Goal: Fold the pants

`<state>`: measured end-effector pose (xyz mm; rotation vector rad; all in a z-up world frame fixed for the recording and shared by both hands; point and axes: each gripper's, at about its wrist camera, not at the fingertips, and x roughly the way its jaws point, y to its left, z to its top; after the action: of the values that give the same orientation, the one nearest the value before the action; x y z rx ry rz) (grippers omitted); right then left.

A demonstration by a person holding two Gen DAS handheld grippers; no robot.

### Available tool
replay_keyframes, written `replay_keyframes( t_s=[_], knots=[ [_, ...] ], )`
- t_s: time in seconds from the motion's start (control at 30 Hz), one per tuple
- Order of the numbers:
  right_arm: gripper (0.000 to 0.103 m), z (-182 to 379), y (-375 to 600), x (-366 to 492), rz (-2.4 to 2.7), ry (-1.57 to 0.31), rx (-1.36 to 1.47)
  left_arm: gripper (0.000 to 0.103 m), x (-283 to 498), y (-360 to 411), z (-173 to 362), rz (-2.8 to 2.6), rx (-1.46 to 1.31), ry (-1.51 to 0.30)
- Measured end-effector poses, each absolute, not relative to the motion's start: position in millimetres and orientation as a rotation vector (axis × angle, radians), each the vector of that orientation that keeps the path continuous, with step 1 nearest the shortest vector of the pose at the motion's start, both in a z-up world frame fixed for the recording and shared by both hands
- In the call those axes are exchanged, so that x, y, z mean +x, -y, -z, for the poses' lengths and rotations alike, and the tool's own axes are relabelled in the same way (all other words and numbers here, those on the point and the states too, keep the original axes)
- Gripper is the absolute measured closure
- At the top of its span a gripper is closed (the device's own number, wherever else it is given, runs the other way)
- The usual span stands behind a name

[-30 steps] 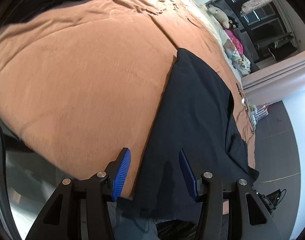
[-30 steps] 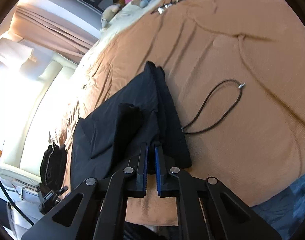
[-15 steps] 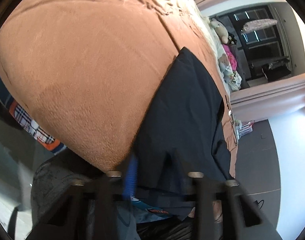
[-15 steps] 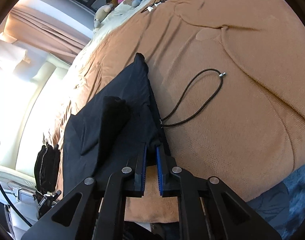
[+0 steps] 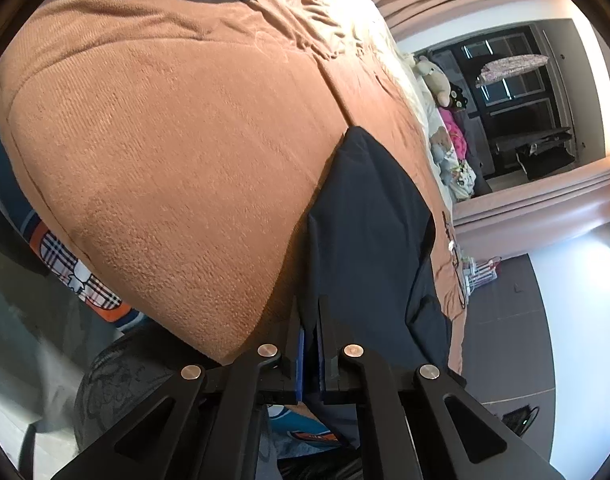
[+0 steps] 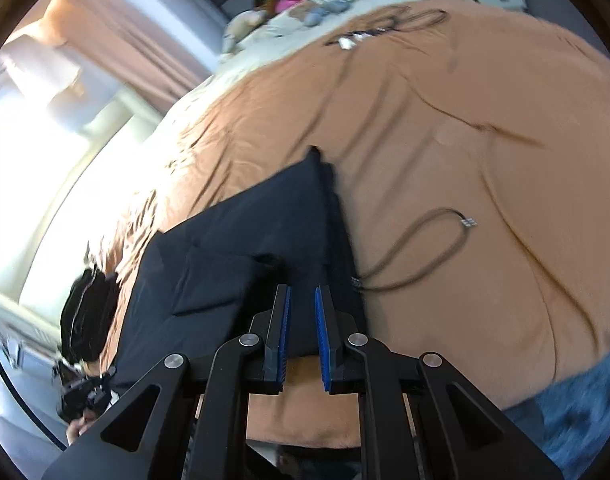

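Pants point(image 5: 369, 216), dark, one pair, spread on tan bedspread point(image 5: 177, 152); long axis running away from near bed edge toward far pointed end. Near hem straight ahead of both tools, slightly overhanging edge on left side. Left gripper point(image 5: 312, 320) clenched on near left edge of fabric, cloth pinched between blue pads. Right gripper point(image 6: 302, 316) parted a little, nothing between pads, hovering over near right portion of garment, touching or just above — cannot tell. Left clearly the nearer, already engaged; right needs to drop and close on near right edge before any lift toward far end, judged. Folded-over flap visible on left part of garment in right view. Counted: one pair of pants, two grippers, one looped dark cord point(image 6: 417, 252) just beside right edge of cloth, apparently touching it at near end.
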<state>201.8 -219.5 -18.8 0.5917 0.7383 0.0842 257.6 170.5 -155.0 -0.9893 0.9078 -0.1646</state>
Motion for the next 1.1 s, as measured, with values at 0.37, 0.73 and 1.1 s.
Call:
replay_keyframes(
  t_s=[0.37, 0.73, 1.1],
  knots=[
    [0.039, -12, 129, 278, -0.226, -0.803, 0.168, 0.091, 252, -168, 171, 0.173, -1.032, -0.934],
    [0.039, 0, 70, 367, -0.338, -0.91, -0.07, 0.082, 249, -164, 169, 0.162, -1.034, -0.925],
    [0.039, 31, 41, 435, -0.406, -1.026, -0.203, 0.076, 250, -158, 167, 0.142, -1.048, -0.913]
  ],
)
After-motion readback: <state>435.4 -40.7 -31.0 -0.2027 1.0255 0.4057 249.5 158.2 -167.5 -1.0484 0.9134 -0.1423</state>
